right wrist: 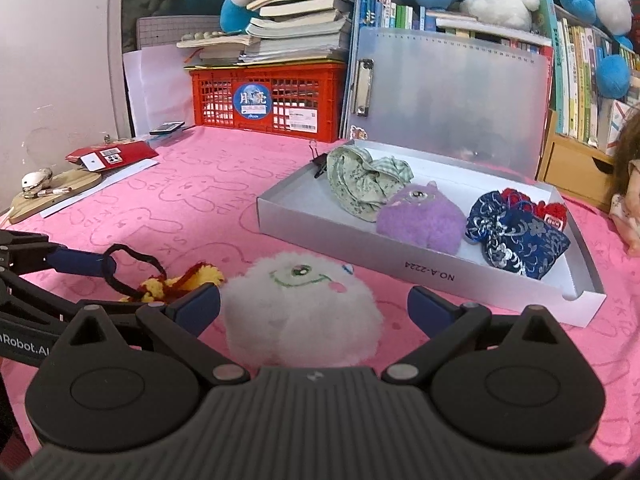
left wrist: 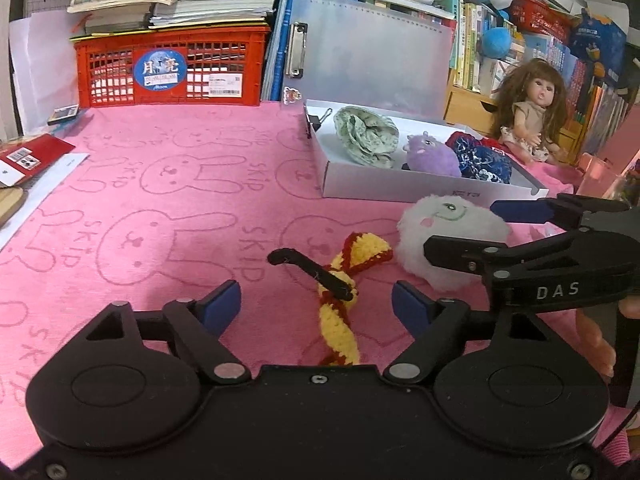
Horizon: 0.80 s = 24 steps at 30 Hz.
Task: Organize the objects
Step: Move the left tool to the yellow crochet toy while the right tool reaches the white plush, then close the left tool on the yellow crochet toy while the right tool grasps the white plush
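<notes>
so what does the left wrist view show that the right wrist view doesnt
Only the left wrist view shows the doll sitting whole beyond the white box, and the full length of the yellow and red crochet piece lying between the open left tool.

Only the right wrist view shows the wooden board with a metal piece at the left table edge, and the white fluffy toy between the open right tool, pads not touching it.

Both show the white box holding the green cloth, purple toy and blue pouch, and the red crate.
</notes>
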Motion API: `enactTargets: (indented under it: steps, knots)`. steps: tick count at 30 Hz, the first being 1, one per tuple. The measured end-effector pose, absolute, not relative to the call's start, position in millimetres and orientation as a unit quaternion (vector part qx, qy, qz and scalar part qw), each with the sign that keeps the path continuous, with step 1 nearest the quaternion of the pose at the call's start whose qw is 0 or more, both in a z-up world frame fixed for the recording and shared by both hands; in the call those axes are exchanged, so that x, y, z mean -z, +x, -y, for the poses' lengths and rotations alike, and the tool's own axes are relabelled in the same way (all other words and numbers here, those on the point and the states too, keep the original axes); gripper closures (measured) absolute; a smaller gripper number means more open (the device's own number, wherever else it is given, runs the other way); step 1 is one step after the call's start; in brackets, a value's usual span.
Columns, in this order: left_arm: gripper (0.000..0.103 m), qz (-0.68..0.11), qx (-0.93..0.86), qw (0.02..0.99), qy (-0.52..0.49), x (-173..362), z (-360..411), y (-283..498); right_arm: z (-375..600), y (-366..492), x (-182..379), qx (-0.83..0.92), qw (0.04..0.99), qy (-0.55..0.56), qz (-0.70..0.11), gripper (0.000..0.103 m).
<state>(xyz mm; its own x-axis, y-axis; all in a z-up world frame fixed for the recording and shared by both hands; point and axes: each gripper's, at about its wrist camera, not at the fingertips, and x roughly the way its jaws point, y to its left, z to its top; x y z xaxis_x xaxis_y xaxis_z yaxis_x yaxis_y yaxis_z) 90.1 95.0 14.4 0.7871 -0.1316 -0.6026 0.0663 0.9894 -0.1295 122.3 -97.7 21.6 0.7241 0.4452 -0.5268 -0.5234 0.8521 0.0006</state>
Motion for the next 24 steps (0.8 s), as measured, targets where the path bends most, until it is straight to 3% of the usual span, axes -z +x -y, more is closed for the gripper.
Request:
enactTargets:
  steps: [5,10,24]
  knots:
    - [0.034,-0.31,0.055,0.948,-0.037,-11,-91,90,96,129,-17,-0.261,0.923,-0.076,-0.273,0.0]
    - [0.052,-0.307,0.052,0.95,-0.016,-10,-89,88,90,132,-15,-0.26,0.922,-0.082,-0.273,0.0]
    - [0.065,-0.299,0.044,0.953,-0.017,-7,-95,85,76,133,-12,-0.267,0.915,-0.107,-0.284,0.0]
